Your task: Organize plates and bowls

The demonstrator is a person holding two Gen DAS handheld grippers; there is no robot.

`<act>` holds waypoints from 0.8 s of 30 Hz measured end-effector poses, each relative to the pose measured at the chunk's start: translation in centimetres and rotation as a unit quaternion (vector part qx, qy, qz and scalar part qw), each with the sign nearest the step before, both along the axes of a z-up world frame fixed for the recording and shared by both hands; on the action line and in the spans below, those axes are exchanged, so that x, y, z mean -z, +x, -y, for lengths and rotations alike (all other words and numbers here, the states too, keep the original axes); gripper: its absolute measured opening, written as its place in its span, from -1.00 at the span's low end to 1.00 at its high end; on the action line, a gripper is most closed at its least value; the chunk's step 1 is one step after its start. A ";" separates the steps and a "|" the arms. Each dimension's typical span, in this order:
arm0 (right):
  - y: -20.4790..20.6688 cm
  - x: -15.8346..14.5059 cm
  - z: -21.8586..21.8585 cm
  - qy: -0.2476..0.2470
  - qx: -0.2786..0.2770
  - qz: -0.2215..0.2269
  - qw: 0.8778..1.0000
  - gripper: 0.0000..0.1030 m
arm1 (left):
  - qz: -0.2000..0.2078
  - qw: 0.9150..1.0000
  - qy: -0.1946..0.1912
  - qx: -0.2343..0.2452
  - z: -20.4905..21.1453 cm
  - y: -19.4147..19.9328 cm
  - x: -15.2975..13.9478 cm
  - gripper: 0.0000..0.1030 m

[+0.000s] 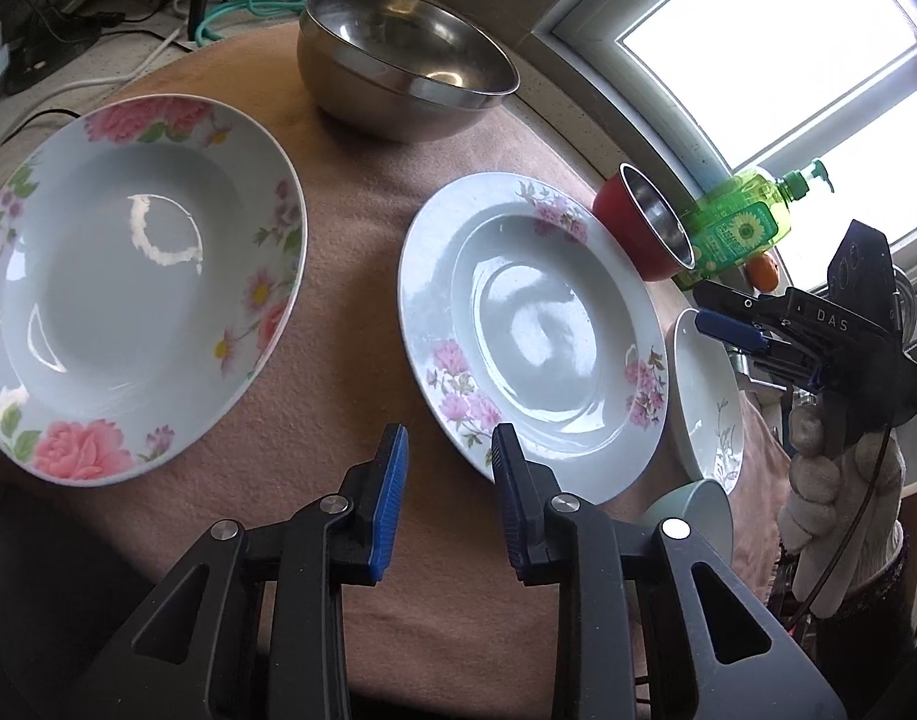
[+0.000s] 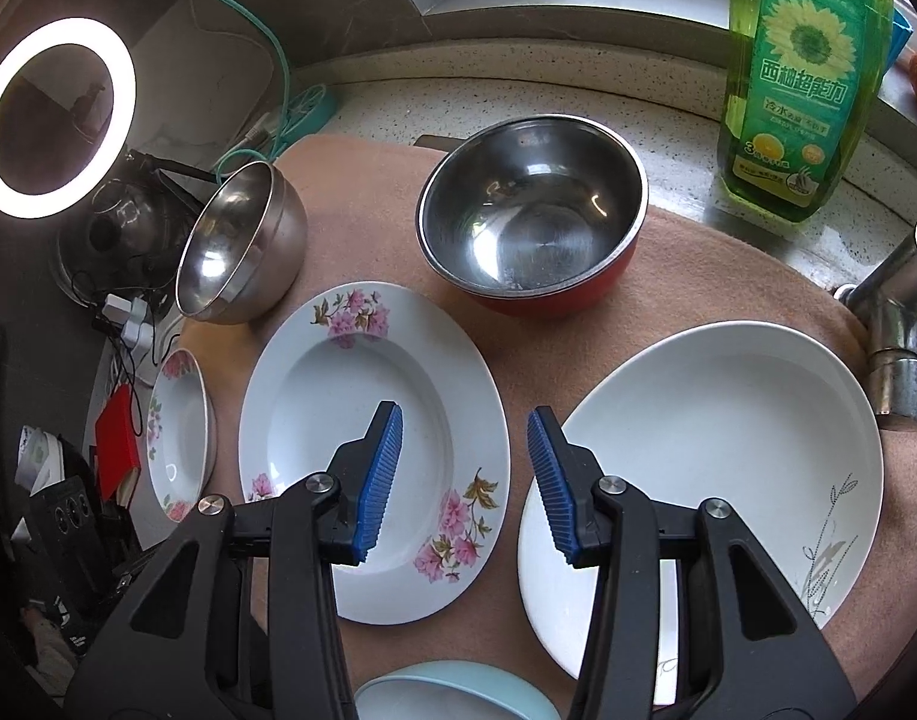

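Both views show crockery spread on a pink cloth (image 2: 698,276); the middle plate (image 1: 533,333), rimmed with small pink blossoms, serves as landmark. Left of it lies the large rose plate (image 1: 134,282); right of it, nearly touching, the plain white plate (image 2: 716,450); behind it stand the steel bowl (image 1: 407,69) and the red bowl (image 2: 533,213); a pale blue bowl (image 2: 452,693) sits at its near edge. The left gripper (image 1: 449,450) hangs at the middle plate's near-left rim, jaws narrowed, nothing between them. The right gripper (image 2: 464,438) hovers above the gap between middle and white plates, jaws moderately apart, empty. Judged from this, the left gripper is nearer the rim, which lies just right of its fingertips.
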State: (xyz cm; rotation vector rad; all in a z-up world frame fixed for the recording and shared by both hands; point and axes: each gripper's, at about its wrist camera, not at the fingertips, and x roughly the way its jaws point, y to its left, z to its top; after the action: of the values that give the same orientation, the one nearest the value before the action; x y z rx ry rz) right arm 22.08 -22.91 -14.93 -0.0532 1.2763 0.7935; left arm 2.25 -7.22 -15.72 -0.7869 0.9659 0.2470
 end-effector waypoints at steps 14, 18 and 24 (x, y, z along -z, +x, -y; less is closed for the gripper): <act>1.8 2.0 -2.0 -0.014 -0.023 -0.010 1.000 -0.42 | -0.002 0.999 -0.010 -0.039 -2.0 0.3 1.1 -0.55; 2.3 3.0 -2.3 -0.020 -0.021 -0.019 0.999 -0.42 | -0.002 0.999 -0.006 -0.034 -2.1 0.6 1.3 -0.61; 2.3 3.9 -2.7 -0.022 -0.034 -0.033 0.999 -0.53 | -0.001 0.999 -0.022 -0.024 -1.8 1.0 2.0 -0.71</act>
State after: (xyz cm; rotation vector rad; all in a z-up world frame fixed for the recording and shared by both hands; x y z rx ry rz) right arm 24.36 -20.18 -18.88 -0.1071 1.3596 0.8317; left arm 3.22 -5.37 -17.73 -0.8517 0.9587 0.2687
